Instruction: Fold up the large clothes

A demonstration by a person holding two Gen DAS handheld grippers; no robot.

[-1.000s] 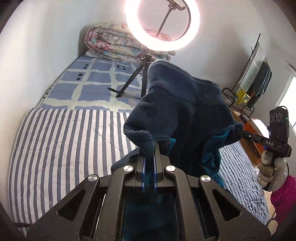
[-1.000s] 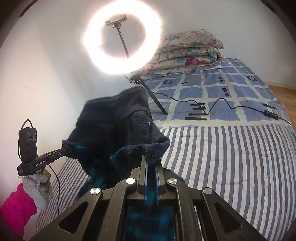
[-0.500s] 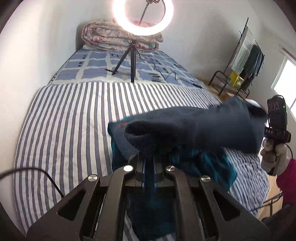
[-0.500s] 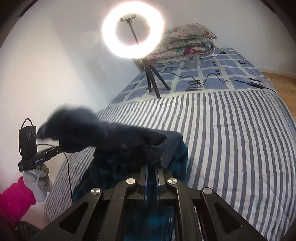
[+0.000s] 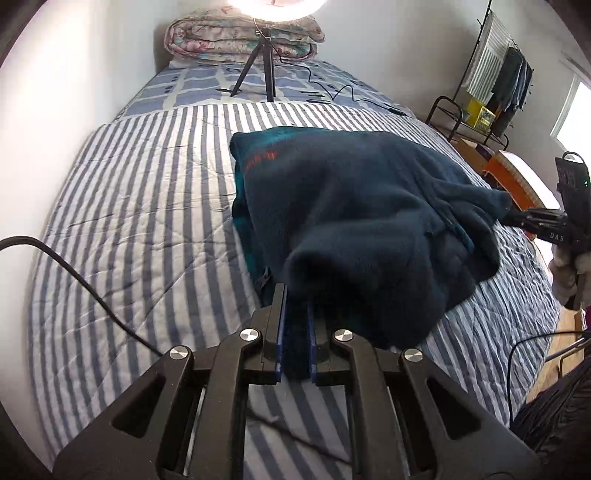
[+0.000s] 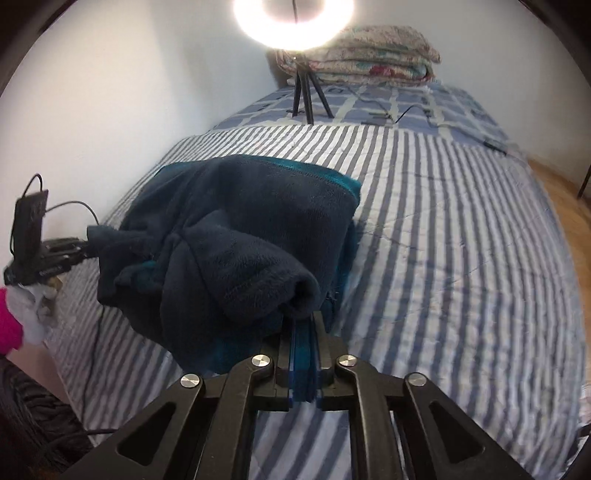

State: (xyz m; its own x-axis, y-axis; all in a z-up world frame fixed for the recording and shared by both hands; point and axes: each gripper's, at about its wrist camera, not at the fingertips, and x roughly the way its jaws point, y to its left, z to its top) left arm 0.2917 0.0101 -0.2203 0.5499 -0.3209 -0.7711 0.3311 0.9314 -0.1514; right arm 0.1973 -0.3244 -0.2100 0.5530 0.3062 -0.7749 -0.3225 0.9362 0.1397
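Both grippers have fleece between their pads and both sets of jaws are opening: the left gripper (image 5: pixel 294 314) has a bunched near corner of the dark navy fleece garment (image 5: pixel 354 206) between its blue pads, and the right gripper (image 6: pixel 303 334) has the opposite near corner, where a teal inner face shows. Whether the pads press the cloth at this instant is hard to read from either wrist view; it looks pinched in both.

There is 1 garment, lying on the striped quilt (image 5: pixel 147 206) of the bed, doubled over itself with a teal edge peeping out along its far side. Its long axis runs across the bed from one gripper to the other, and the bulk of it lies straight ahead of both tools, toward the ring light (image 6: pixel 293 22) on its tripod. Each hand is nearest its own corner, so neither has to cross over.

Counted: 2 grippers, 1 garment, 1 ring light, 1 stack of folded floral bedding (image 5: pixel 240 40) at the head of the bed, 1 clothes rack (image 5: pixel 495 74) by the wall.

My judgement is that the coming move is a release of both corners onto the layer below, then a pull back toward the person
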